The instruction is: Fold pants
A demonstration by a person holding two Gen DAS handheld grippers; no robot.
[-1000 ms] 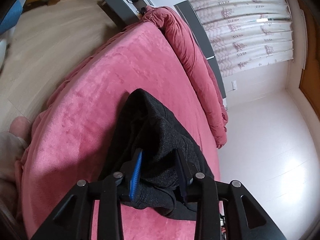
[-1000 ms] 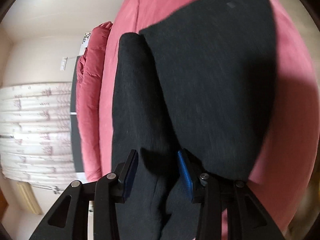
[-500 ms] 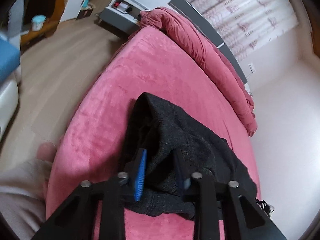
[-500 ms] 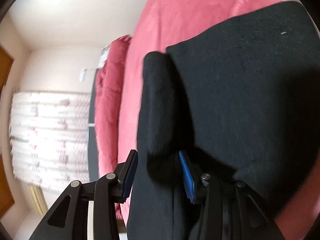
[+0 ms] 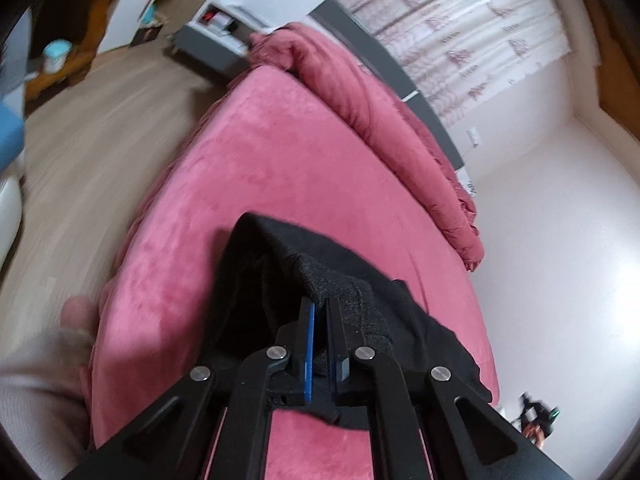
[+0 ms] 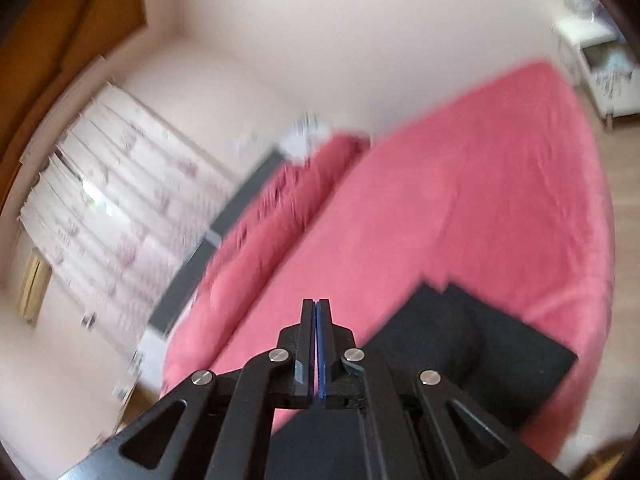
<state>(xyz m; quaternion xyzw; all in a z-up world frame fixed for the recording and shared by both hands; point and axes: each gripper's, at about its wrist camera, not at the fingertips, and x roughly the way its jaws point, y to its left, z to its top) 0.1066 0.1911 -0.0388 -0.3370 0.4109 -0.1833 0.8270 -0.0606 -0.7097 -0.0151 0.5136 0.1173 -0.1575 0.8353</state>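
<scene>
left gripper (image 5: 319, 308) pinching black pants (image 5: 280, 272)
jaws closed on a raised fold, over the pink bed (image 5: 272, 160); rumpled blanket (image 5: 384, 120) far right.

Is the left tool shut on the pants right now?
Shut. The left tool pinches a raised ridge of the black pants between its nearly touching fingers.

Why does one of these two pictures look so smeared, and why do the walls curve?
The right wrist view is motion-blurred: curtain and rolled blanket streak. The left wrist view is sharper on the pants, with wall glare. Both bend straight lines; that is fisheye distortion.
</scene>
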